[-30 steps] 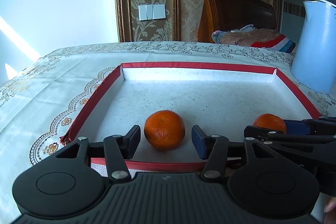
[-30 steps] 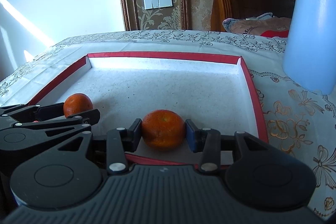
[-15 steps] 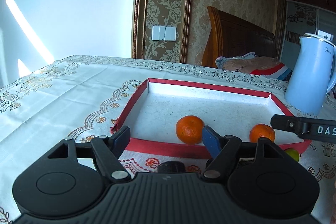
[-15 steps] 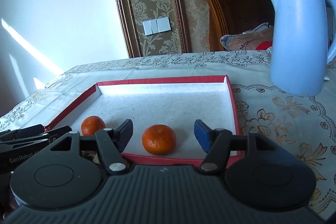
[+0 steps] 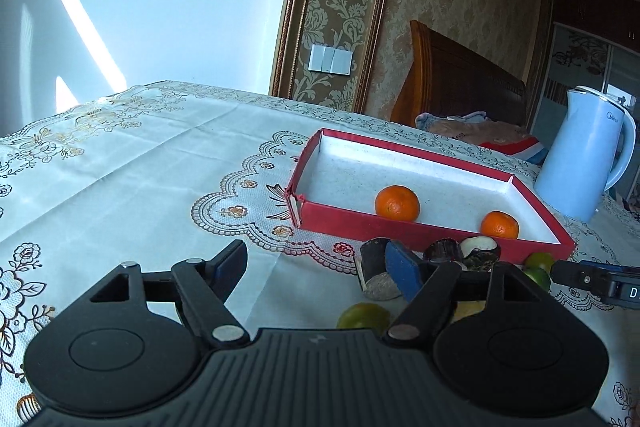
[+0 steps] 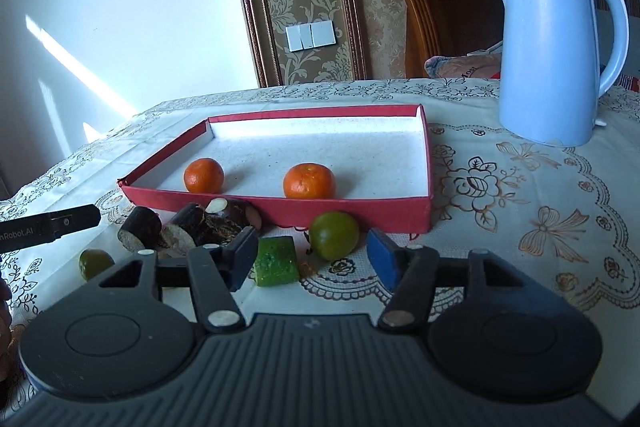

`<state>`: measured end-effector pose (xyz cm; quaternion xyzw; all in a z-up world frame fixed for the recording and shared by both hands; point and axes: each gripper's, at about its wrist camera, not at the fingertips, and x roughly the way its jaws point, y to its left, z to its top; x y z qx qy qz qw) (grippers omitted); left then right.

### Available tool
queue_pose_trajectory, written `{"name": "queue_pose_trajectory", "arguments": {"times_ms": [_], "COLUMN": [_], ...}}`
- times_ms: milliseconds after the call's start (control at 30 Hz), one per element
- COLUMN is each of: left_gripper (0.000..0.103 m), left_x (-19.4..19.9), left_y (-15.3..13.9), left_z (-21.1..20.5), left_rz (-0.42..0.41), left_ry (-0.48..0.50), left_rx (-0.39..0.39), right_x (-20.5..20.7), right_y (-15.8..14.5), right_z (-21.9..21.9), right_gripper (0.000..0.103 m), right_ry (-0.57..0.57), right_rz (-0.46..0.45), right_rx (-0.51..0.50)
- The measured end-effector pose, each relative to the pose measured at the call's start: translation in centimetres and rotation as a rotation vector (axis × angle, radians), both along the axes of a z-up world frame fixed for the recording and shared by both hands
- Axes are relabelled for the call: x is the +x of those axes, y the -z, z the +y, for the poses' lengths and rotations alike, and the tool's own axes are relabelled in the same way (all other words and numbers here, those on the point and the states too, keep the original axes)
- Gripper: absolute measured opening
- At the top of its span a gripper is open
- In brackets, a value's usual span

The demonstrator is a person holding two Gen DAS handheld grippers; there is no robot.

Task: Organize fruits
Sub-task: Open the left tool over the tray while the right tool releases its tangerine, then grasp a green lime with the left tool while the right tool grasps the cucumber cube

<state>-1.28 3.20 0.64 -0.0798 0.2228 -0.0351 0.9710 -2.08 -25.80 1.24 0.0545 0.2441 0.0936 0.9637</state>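
Standing spread with nothing between the pads: left gripper [image 5: 320, 273], hovering over bare embroidered tablecloth [image 5: 140, 163], its blue right pad just in front of a dark cut chunk [image 5: 374, 259]. Closing slowly, yet gripping nothing: right gripper [image 6: 310, 253], jaws apart above the cloth, with a green cut cube [image 6: 276, 261] and a round green fruit [image 6: 334, 235] lying between and just beyond the pads, untouched. Lying near the left pad of that gripper: a heap of dark cut pieces [image 6: 192, 225], plus a smaller green fruit [image 6: 95, 263] off to the left. Sitting just behind all this, against the near wall: a shallow red tray [image 6: 340, 209] with a white floor, holding two oranges well apart from each other, one to the left [image 6: 203, 175] and one nearer the middle [image 6: 309, 181], both resting close to the near wall. Standing to the right of the tray on the cloth: a pale blue kettle [image 6: 556, 47].
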Motion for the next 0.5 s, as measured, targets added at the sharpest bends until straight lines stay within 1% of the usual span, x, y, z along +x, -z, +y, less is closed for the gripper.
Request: {"name": "queue_pose_trajectory", "arguments": {"times_ms": [67,133,300,400,500], "left_gripper": [0.076,0.076,0.076,0.076,0.076], "left_x": [-0.2,-0.3,-1.0,-1.4,-1.1], "left_y": [0.2,0.3,0.4,0.5,0.7], "left_z": [0.2,0.4,0.7,1.3,1.9], "left_rz": [0.013,0.029,0.04,0.04,0.063], "left_ry": [-0.003,0.005,0.023,0.026,0.023], "left_rx": [-0.002,-0.001,0.006,-0.016,-0.054], "right_x": [0.3,0.6,0.9,0.6,0.7], "right_y": [0.2,0.5,0.4,0.3,0.5], "right_z": [0.4,0.9,2.0,2.2,2.2], "right_gripper": [0.048,0.049,0.049,0.049,0.049], "right_ry": [-0.017,-0.036,-0.067,-0.077,-0.085], "right_rz": [0.024,0.052,0.059,0.054,0.065], "right_rx": [-0.018,-0.042,-0.068,-0.063,-0.055]}}
